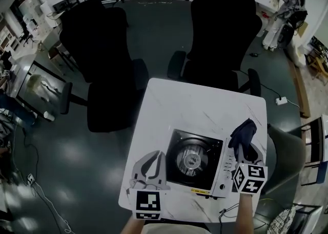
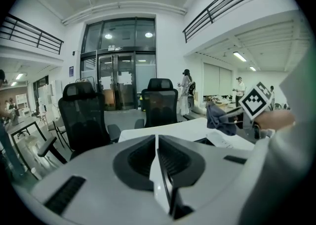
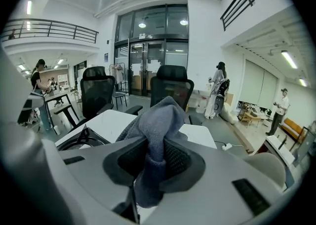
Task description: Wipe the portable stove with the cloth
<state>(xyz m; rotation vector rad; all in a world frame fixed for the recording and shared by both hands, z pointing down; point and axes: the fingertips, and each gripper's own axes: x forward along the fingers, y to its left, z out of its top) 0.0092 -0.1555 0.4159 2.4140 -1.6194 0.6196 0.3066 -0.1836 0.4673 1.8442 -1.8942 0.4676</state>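
Portable stove was set at the table's six o'clock edge. At its three o'clock, the cloth was clamped in the right gripper; the left gripper was closed, empty. Wiping was judged unstarted.

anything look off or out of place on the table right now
Nothing stands out. The portable stove sits flat on the white table, with no spill or damage visible. The cloth is bunched in the shut right claw by the stove's right side. The left claw is shut and empty.
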